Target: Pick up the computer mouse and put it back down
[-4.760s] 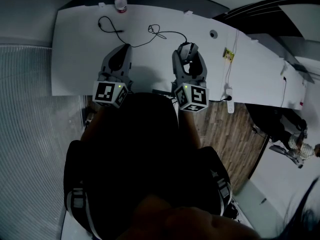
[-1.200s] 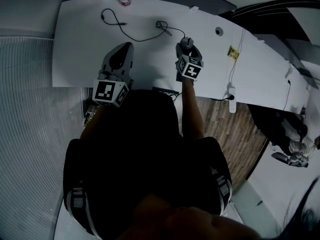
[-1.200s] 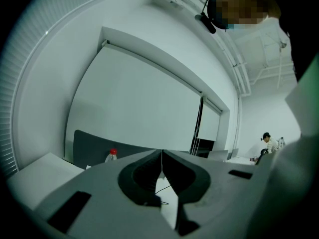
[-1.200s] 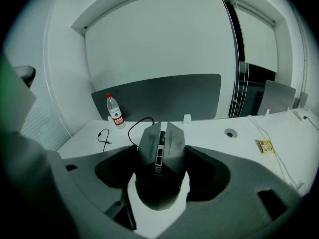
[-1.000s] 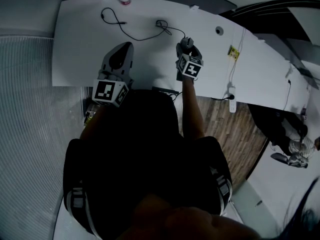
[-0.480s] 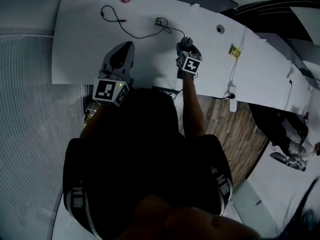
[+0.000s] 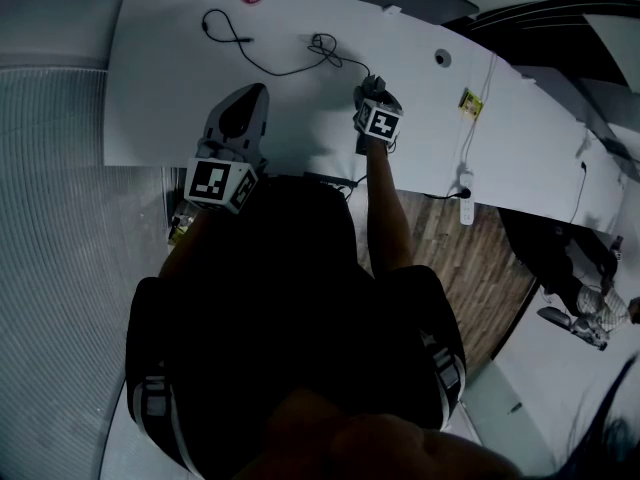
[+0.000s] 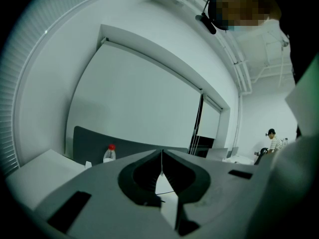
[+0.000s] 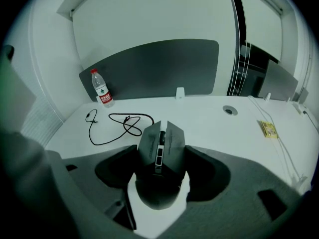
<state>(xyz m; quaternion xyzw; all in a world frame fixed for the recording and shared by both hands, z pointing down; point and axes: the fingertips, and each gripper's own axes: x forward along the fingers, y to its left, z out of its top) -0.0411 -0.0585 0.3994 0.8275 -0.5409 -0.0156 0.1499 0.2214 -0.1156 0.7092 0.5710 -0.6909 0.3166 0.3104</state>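
Fingers (image 9: 115,172) of your right gripper (image 9: 159,176) stand partly spread and are closed in on the computer mouse (image 9: 160,153). Both pads appear to touch its side walls at about mid-body, with its nose pointing away from you. The mouse sits between those jaws over the white table (image 9: 214,114). Whether its base rests on the surface or hangs just clear, you cannot tell from these views. Left gripper (image 8: 162,169): jaws pressed together with nothing between them, held off to the left, well apart from the mouse. Handling judgement: light, with a rigid plastic shell that is smooth and tapered, so it could slip forward out of a loose pinch. It looks sturdy enough for a gentle set-down, but keep load off the wheel and buttons on top. The best hold is the one you have, on the side walls near the widest part. A black cable (image 9: 117,126) runs up to the mouse's nose; if it is joined there, expect a slight drag.
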